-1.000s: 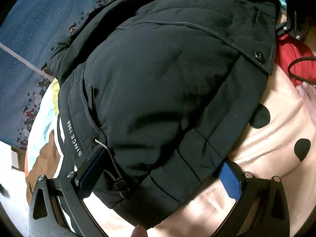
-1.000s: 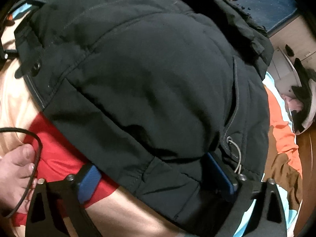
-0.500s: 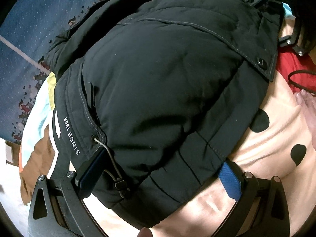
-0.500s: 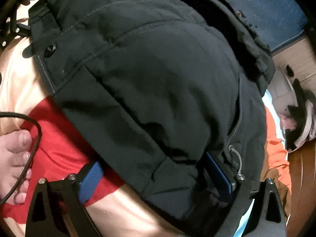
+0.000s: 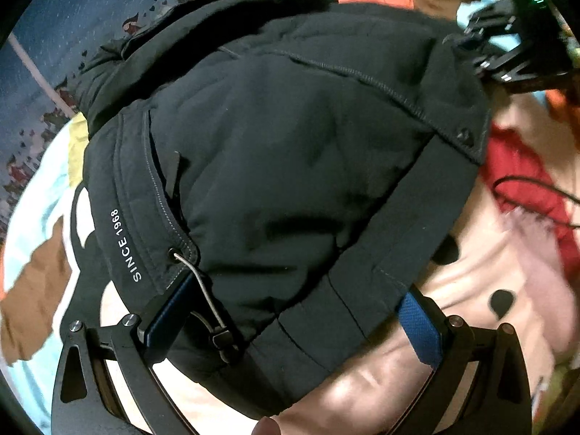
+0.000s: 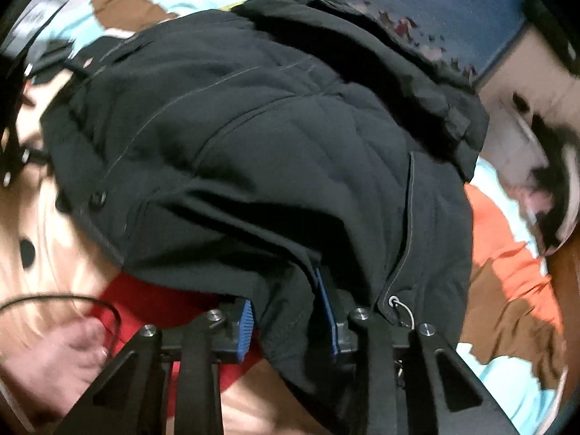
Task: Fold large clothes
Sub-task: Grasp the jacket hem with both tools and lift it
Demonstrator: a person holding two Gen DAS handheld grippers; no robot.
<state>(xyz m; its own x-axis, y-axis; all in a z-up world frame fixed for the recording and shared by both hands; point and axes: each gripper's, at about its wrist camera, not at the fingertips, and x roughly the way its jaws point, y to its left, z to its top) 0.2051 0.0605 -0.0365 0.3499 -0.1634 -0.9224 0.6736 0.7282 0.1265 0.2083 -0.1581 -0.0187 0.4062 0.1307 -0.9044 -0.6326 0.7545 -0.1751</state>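
A big black coat [image 5: 290, 166] lies on a bed cover [image 5: 482, 290] with many colours. It fills the middle of both views.

In the left view, the left tongs [image 5: 290, 319] sit at 6 o'clock. They are wide apart, and the bottom edge of the coat lies between the blue pads [image 5: 420, 330]. White words [image 5: 125, 244] run along the coat at 8 o'clock. The other tongs show at 1 o'clock.

In the right view, the right tongs [image 6: 288, 320] sit at 6 o'clock. They are narrow and pinch a fold of the coat's edge. A bare foot [image 6: 69, 355] and a black wire [image 6: 54, 299] lie at 8 o'clock.
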